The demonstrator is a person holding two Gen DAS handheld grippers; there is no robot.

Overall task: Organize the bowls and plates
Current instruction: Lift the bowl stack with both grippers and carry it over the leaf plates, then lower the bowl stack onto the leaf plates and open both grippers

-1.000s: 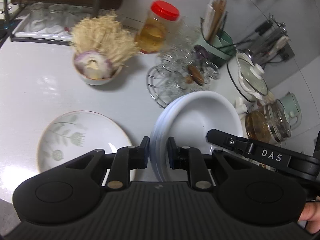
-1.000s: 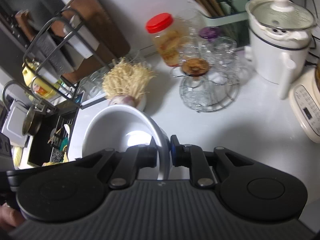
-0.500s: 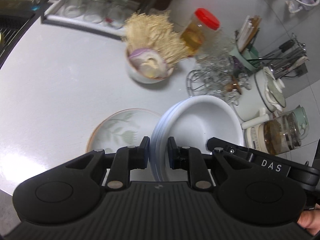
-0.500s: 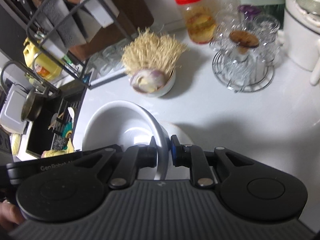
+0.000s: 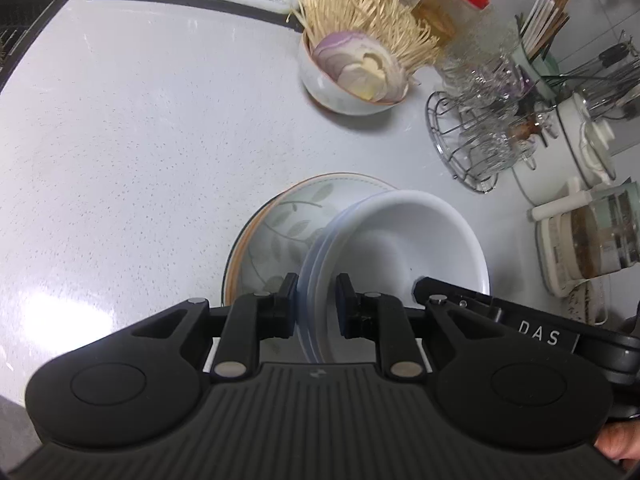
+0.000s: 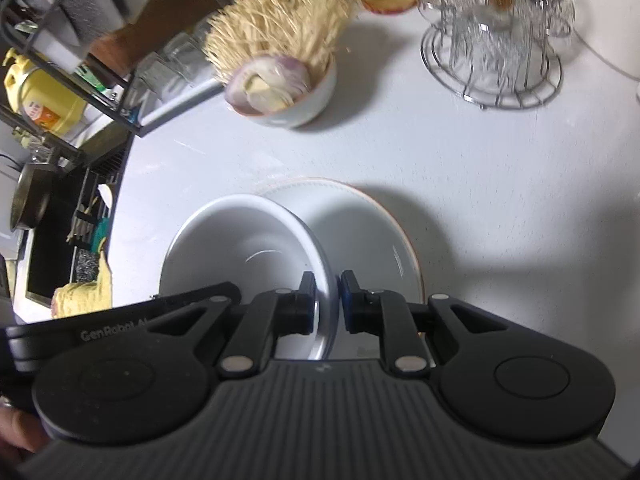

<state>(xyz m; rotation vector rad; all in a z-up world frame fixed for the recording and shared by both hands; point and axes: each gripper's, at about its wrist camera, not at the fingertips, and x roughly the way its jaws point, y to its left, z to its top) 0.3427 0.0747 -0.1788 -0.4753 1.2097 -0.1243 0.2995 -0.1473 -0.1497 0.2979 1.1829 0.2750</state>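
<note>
Both tools, left (image 5: 316, 306) and right (image 6: 325, 304), pinched the stacked white ceramic bowls' (image 5: 400, 240) rims above the leaf-patterned round plate (image 5: 280, 224); uneven lowering could chip it.

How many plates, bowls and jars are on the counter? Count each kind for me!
Plates: 1, the leaf-patterned plate
Bowls: 2, the white bowl held over the plate by the left gripper and right gripper, and the bowl of onion and noodles
Jars: 1, the red-lidded jar
Total: 4
</note>
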